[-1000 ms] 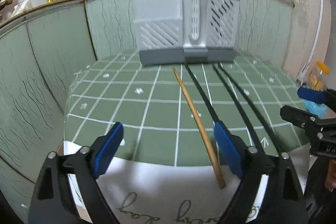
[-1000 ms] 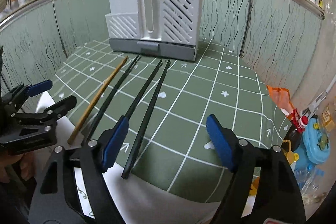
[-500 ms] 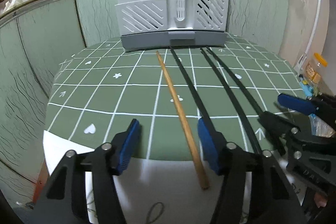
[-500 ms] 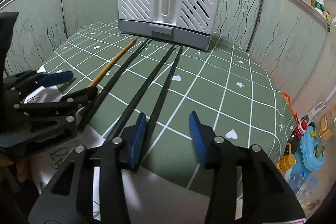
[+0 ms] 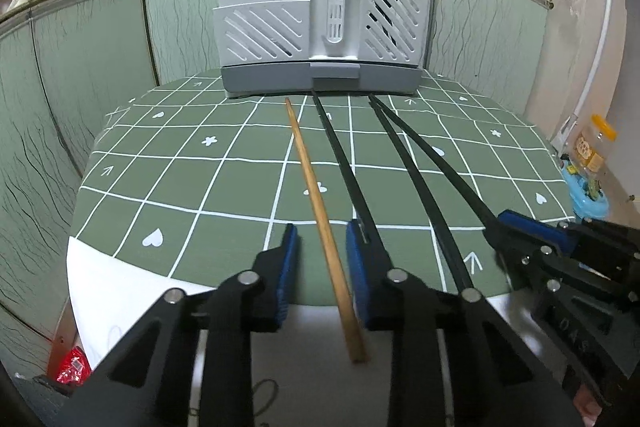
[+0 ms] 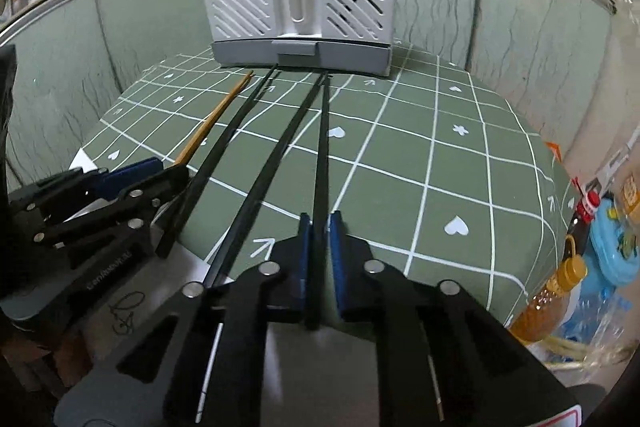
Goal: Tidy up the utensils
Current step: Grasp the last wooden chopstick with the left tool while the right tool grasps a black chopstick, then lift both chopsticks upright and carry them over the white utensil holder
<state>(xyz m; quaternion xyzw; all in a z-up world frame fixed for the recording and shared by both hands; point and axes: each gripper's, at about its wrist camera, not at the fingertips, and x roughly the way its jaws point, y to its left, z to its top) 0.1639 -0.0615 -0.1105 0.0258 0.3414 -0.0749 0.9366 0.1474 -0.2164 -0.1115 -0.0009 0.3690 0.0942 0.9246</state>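
Fingers first: on the left gripper [image 5: 320,263] the blue pads [image 5: 289,259] straddle the wooden chopstick [image 5: 316,195] with daylight on both sides, so it is unclenched, nothing gripped yet. That stick lies on the green gridded tablecloth [image 5: 240,187], butt end poking over the near edge onto white paper, tip aimed at the grey utensil holder [image 5: 324,23] at the far edge.

Next along, two black chopsticks [image 5: 348,167] lie loose, near ends over the same near edge, tips close to the holder's base.

Over to the right gripper [image 6: 319,247]: its pads sit tight against the rightmost black chopstick [image 6: 322,155], which runs straight down the middle of them. I'd call that clenched on the stick, though it rests on the cloth, not lifted.

The step looks like a twin pickup. For the left, squeeze squarely across the wood above the overhang, so the stick can't roll off a pad. Lift both sticks level, and the right one without dragging its tip over its neighbour, which converges with it at the far end. Then tip each upright over the slotted right-hand compartment, where dark sticks already stand.
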